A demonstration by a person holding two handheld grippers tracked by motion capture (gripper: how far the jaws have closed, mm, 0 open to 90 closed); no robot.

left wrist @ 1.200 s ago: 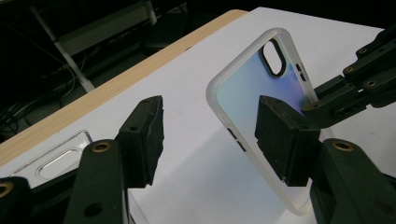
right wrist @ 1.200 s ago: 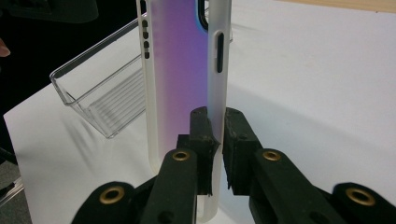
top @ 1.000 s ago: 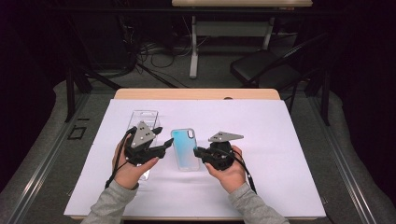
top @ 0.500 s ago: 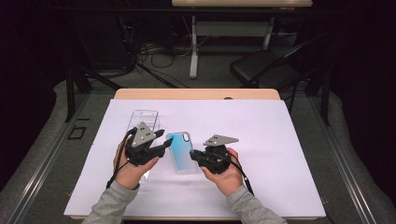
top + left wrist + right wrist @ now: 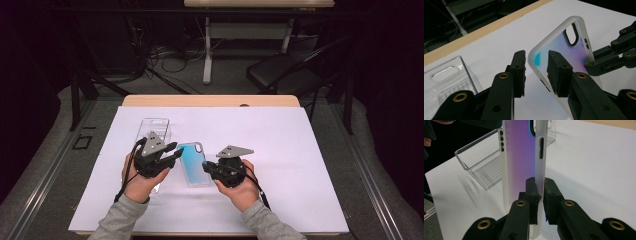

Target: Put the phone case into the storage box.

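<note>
**Phone case held between two grippers, left jaws closing on its rim**

At centre frame in the high view the phone case (image 5: 194, 163) lay with its long axis running toward the top of the frame, beside a clear case (image 5: 152, 131) at its upper left. The right gripper (image 5: 539, 187) pinched one long rim. The left gripper (image 5: 536, 65) straddled the opposite rim near the camera-cutout corner; its jaws had just been closing, pads not yet pressing. Both hands lay low, jaws pointing inward.
</note>
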